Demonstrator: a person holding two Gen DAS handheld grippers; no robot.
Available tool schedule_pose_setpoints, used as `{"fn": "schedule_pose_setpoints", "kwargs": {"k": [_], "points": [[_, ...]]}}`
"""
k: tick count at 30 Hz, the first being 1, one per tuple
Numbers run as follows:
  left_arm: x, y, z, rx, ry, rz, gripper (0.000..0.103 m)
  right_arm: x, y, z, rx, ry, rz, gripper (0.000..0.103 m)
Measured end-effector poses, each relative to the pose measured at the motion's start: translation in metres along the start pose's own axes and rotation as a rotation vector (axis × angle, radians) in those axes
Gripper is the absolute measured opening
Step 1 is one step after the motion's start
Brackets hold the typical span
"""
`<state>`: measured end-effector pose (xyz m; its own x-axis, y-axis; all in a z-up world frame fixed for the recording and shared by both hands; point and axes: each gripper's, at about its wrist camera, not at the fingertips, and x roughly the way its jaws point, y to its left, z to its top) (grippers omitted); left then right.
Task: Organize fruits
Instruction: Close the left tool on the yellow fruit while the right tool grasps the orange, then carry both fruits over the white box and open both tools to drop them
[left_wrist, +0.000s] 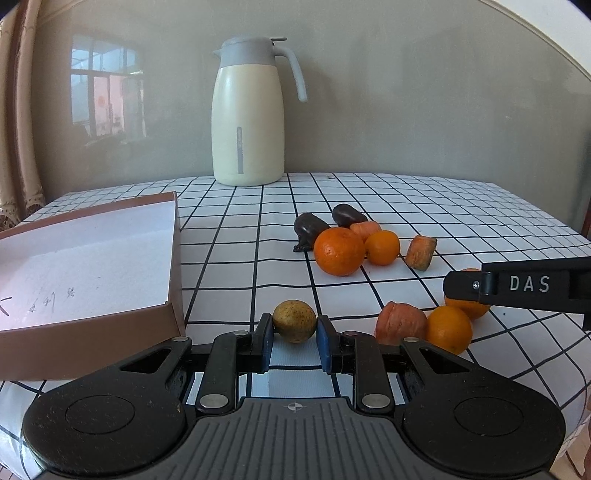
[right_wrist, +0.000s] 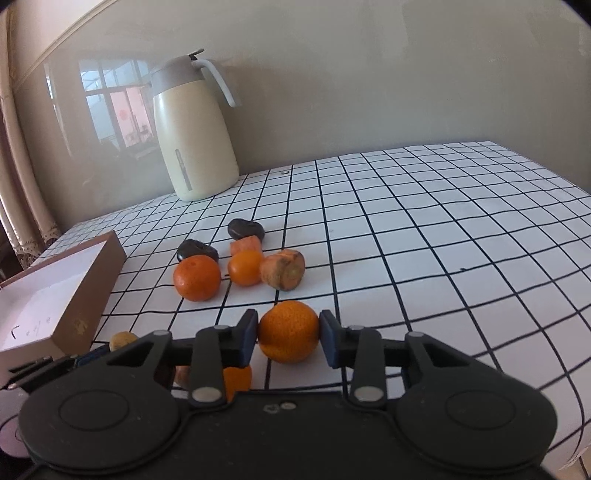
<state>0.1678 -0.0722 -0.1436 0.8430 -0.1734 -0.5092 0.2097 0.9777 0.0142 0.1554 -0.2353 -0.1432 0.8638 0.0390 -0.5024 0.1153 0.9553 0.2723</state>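
Note:
My left gripper (left_wrist: 294, 326) is shut on a small yellow-brown round fruit (left_wrist: 294, 320), just right of an open brown cardboard box (left_wrist: 173, 258) with a white inside. My right gripper (right_wrist: 289, 330) is shut on an orange (right_wrist: 289, 330); in the left wrist view its black finger (left_wrist: 517, 286) crosses in front of that orange (left_wrist: 467, 312). Loose on the checked cloth lie two more oranges (left_wrist: 339, 251) (left_wrist: 382, 247), another orange (left_wrist: 448, 328), carrot pieces (left_wrist: 421, 252) (left_wrist: 400, 323) (left_wrist: 364, 229) and two dark fruits (left_wrist: 308, 229) (left_wrist: 347, 215).
A cream thermos jug (left_wrist: 247, 118) with a grey lid stands at the back of the table against the wall. The box (right_wrist: 92, 273) sits at the table's left edge. The checked tablecloth (right_wrist: 443, 240) stretches to the right.

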Motion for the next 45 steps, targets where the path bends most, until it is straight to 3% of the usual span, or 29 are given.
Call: {"fn": "schedule_pose_setpoints", "kwargs": {"k": [11,33,39,45], "points": [[-0.019,0.002,-0.003,-0.001,0.003,-0.025,0.025,-0.029,-0.003,-0.011,0.004,0.002,-0.029,0.027],[-0.029,0.001,-0.007,0.004,0.012,-0.029,0.025,-0.033,-0.005,-0.016,0.009,0.002,-0.029,0.026],[-0.048,0.010,-0.002,-0.010,-0.018,-0.031,0.025,-0.060,0.015,-0.010,-0.031,-0.035,0.032,0.026],[-0.083,0.044,0.006,-0.055,-0.051,0.008,0.025,-0.082,0.055,-0.006,-0.094,-0.057,0.136,0.026]]}}
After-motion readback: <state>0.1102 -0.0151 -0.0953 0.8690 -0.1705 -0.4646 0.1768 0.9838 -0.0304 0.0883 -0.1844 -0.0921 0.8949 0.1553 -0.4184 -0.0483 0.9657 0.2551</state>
